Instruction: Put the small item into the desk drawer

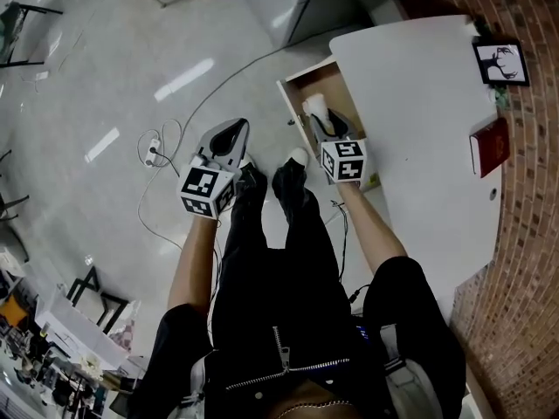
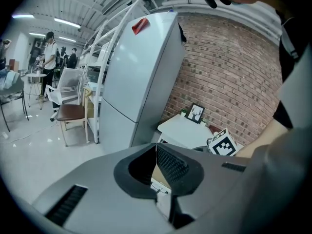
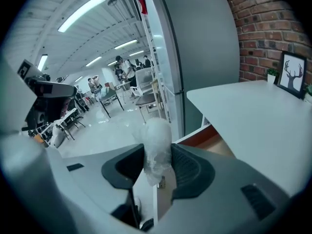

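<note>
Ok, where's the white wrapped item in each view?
Head view: the white wrapped item is upper middle, in the right gripper, over the open drawer.
Left gripper view: not in it.
Right gripper view: lower middle, pinched between the jaws.
Shared landmark: the framed deer picture.

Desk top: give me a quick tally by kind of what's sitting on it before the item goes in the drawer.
Framed deer picture: 1
Red book: 1
Small green plant: 1 (another green bit beside the frame is too small to call)
Total: 3
</note>
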`<control>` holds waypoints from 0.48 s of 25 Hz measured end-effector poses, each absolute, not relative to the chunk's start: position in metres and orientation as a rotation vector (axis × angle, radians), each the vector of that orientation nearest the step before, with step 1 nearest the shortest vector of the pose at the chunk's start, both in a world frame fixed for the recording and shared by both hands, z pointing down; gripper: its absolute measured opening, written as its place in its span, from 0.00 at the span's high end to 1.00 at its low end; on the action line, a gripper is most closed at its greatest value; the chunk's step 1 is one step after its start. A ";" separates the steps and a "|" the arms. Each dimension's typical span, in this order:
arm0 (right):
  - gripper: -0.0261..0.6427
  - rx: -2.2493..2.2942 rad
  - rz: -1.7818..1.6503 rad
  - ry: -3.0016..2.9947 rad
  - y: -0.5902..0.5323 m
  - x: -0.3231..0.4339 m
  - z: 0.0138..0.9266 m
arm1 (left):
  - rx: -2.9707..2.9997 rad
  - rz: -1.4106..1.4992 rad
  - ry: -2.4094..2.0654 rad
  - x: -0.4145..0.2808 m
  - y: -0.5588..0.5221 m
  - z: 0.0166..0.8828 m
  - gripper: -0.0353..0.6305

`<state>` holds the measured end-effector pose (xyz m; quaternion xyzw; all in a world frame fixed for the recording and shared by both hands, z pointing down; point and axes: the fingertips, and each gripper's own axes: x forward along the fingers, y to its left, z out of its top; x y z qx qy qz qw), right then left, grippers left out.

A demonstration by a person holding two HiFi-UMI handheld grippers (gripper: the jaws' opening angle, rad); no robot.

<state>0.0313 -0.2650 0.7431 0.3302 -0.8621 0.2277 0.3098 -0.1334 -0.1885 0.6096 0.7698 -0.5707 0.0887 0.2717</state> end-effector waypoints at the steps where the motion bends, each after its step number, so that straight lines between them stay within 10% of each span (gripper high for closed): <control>1: 0.70 0.873 0.610 -2.257 -0.266 0.033 0.754 | 2.069 0.238 -1.535 -0.133 -0.189 0.613 0.91; 12: 0.70 0.832 0.700 -2.068 -0.277 0.045 0.869 | 2.011 0.229 -1.529 -0.129 -0.191 0.654 0.91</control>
